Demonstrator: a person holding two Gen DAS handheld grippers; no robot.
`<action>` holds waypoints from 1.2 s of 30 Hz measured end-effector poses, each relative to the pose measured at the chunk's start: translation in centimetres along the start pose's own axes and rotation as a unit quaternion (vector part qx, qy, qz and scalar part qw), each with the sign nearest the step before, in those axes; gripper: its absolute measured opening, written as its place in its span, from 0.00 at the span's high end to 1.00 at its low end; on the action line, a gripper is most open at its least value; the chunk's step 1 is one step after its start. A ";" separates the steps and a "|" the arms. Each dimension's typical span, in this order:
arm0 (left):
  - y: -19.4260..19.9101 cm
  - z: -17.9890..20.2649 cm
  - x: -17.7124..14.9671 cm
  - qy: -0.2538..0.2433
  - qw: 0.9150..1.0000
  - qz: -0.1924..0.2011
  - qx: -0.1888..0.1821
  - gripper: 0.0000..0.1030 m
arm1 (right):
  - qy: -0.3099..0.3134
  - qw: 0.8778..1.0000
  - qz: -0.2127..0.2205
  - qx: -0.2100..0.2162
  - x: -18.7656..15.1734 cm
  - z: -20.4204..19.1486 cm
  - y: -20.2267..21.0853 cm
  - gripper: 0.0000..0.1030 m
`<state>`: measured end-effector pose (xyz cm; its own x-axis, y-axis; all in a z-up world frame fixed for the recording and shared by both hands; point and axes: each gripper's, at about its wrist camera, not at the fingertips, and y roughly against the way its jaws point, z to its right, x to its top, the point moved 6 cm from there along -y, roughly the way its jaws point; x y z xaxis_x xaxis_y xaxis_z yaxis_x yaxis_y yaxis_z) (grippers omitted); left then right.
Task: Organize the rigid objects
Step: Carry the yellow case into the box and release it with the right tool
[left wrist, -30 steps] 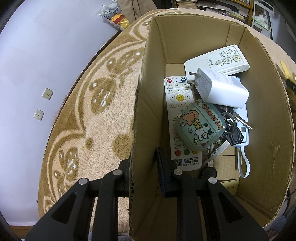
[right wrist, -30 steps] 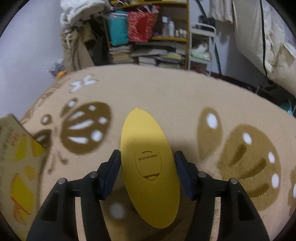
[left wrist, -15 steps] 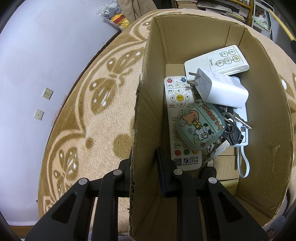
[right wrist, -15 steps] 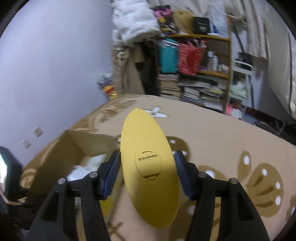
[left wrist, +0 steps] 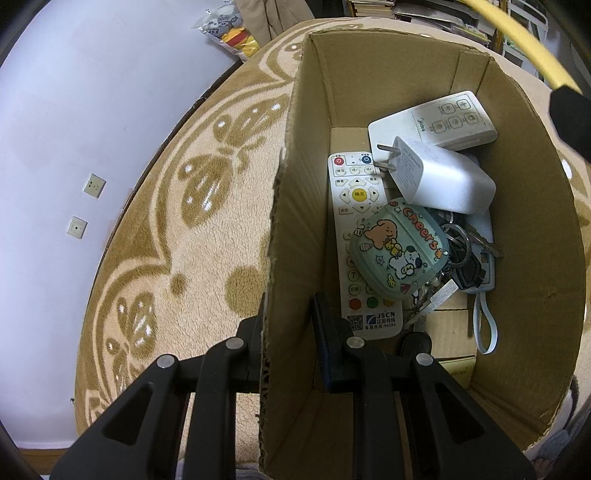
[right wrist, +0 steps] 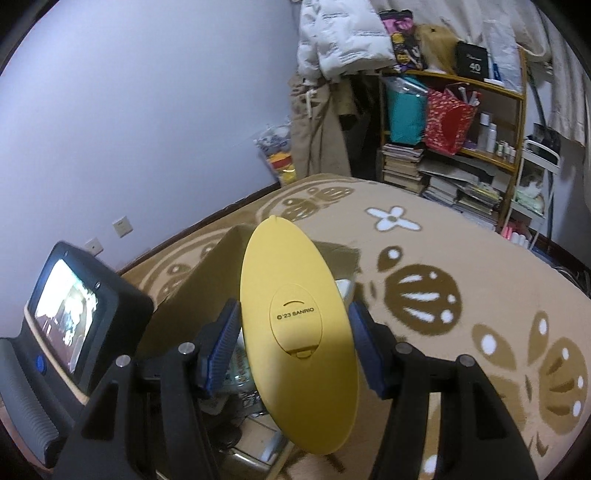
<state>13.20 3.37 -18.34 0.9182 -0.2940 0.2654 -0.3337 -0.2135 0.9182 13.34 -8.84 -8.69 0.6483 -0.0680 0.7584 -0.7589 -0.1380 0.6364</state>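
An open cardboard box (left wrist: 295,229) stands on the patterned carpet. My left gripper (left wrist: 290,314) is shut on its near left wall, one finger inside and one outside. Inside lie a white TV remote (left wrist: 354,206), a white air-conditioner remote (left wrist: 439,122), a white charger plug (left wrist: 439,177), a green cartoon case (left wrist: 399,251) and keys (left wrist: 465,258). My right gripper (right wrist: 295,332) is shut on a yellow oval disc (right wrist: 291,273) marked SANRIO, held in the air above the box (right wrist: 207,280). The disc's yellow rim (left wrist: 517,33) shows at the top right of the left wrist view.
Beige and brown carpet (right wrist: 461,258) spreads around the box. A wall with sockets (left wrist: 94,184) runs along the left, with a bag of toys (left wrist: 229,29) at its foot. A crowded shelf with books and bags (right wrist: 443,122) stands at the back. The left gripper's screen unit (right wrist: 66,314) sits beside the box.
My right gripper has risen and swung from over bare carpet to above the box, rolling as it went, with the yellow disc still in it. The left gripper and box have not moved.
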 end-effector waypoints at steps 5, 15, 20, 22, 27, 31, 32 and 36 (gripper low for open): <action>0.1 -0.1 0.0 0.002 1.000 0.000 -0.003 0.80 | 0.005 1.000 -0.006 0.007 -0.5 -0.3 -0.3 0.39; 0.2 -0.3 0.1 0.003 1.000 0.003 -0.003 0.81 | -0.017 1.000 -0.007 0.011 -0.6 0.5 -0.1 0.38; 0.4 -0.5 0.0 0.007 1.000 0.005 -0.009 0.80 | -0.028 0.999 -0.011 0.013 -0.6 0.7 0.4 0.38; 0.6 -0.6 0.0 0.006 1.000 0.009 -0.008 0.80 | -0.034 0.999 -0.012 0.006 -0.6 0.9 0.9 0.37; 1.1 -0.6 -0.1 0.009 1.000 0.017 -0.010 0.81 | -0.043 0.999 -0.007 -0.004 -0.6 1.5 2.2 0.31; 1.8 -0.5 -0.2 0.008 0.999 0.026 -0.022 0.80 | -0.052 0.999 -0.005 -0.015 -0.8 1.9 3.2 0.23; 2.1 -0.4 -0.3 0.006 0.999 0.031 -0.025 0.80 | -0.055 0.998 -0.005 -0.016 -0.9 2.0 3.5 0.22; 3.1 -0.5 -0.5 0.004 0.999 0.041 -0.032 0.79 | -0.061 0.998 -0.007 -0.025 -1.2 2.3 4.5 0.17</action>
<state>11.77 3.30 -15.49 0.8901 -0.2997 0.3434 -0.3943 -0.1284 0.9100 9.31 -11.65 -7.09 0.6588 -0.1871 0.7287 -0.7501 -0.0896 0.6552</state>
